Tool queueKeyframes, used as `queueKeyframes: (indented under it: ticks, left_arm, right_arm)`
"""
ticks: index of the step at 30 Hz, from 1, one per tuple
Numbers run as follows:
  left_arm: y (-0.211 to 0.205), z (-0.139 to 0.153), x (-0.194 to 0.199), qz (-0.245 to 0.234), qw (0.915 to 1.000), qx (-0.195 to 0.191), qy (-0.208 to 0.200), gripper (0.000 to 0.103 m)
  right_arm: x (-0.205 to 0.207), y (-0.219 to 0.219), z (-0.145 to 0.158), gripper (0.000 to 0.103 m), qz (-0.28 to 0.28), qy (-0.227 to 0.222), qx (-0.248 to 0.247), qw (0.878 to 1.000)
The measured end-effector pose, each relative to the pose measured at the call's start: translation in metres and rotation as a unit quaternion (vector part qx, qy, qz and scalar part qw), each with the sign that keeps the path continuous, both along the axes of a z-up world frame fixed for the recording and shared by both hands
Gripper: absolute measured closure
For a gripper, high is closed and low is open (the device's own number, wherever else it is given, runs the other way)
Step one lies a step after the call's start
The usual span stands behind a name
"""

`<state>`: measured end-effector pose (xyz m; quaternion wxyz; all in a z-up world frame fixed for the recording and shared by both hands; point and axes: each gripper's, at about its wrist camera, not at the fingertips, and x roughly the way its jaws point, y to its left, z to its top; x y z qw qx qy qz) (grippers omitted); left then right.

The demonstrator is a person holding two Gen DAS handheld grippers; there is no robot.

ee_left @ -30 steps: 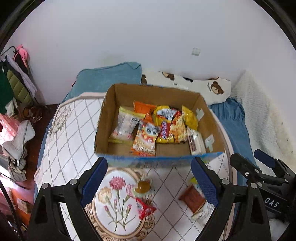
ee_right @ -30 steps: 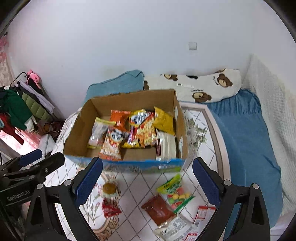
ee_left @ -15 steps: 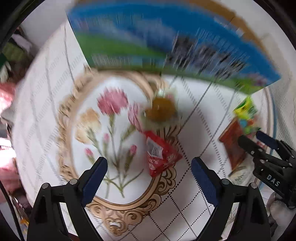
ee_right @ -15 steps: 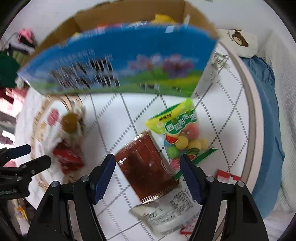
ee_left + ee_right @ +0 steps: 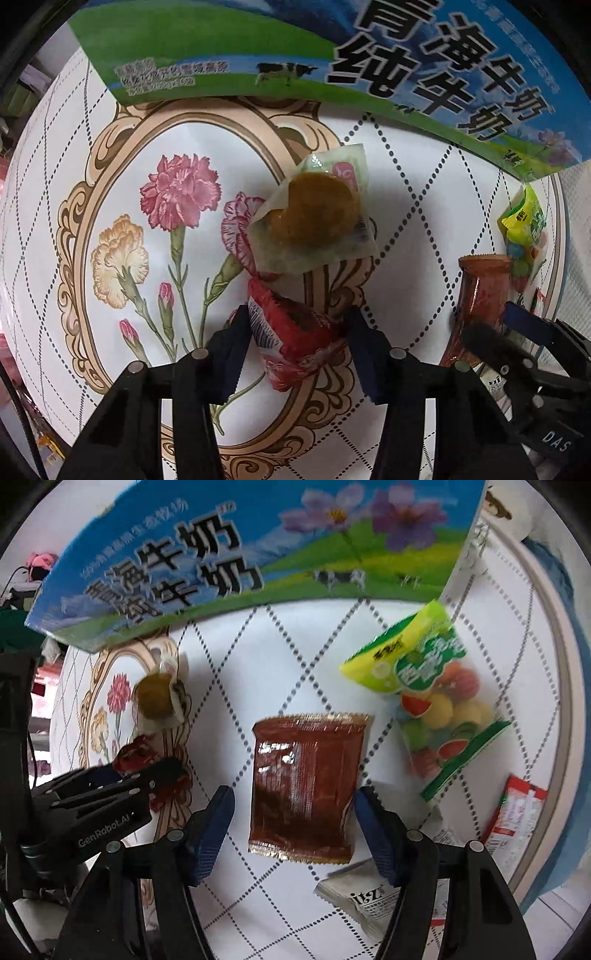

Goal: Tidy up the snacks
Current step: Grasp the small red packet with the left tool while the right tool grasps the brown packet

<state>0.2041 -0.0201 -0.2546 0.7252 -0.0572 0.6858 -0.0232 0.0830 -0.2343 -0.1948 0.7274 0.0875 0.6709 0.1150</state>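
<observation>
Left tool (image 5: 295, 325) closing, red packet (image 5: 295, 339) between pads | right tool (image 5: 293, 805) closing astride brown packet (image 5: 306, 790), long axis running away | box (image 5: 236, 554) beyond both

Both grippers are black, with blue ribbed pads and silver screws at the finger joints. The left gripper (image 5: 122, 775) bears white "GenRobot.AI" lettering; the right gripper (image 5: 517, 325) reads "DAS".
</observation>
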Motion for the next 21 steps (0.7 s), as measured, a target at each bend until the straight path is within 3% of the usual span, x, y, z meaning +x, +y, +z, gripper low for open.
queueKeyframes:
  ticks: [5,8,15,21]
  left_arm:
    - [0.005,0.0,-0.001,-0.005,1.0,0.002,-0.001,0.06]
    - [0.017,0.005,-0.015,-0.005,1.0,-0.007,0.004,0.064]
    - [0.042,0.001,-0.062,-0.004,0.9991,-0.027,0.032,0.065]
    - [0.046,-0.025,-0.07,-0.006,0.9977,-0.031,0.06,0.063]
  right_arm:
    - [0.007,0.013,-0.012,0.033,0.008,-0.005,-0.031,0.999]
    - [-0.003,0.02,-0.012,0.043,0.013,-0.024,-0.055,0.998]
    - [-0.045,0.032,-0.012,0.043,0.036,-0.011,-0.027,0.999]
    - [-0.062,0.047,-0.028,0.043,0.048,0.007,-0.027,0.998]
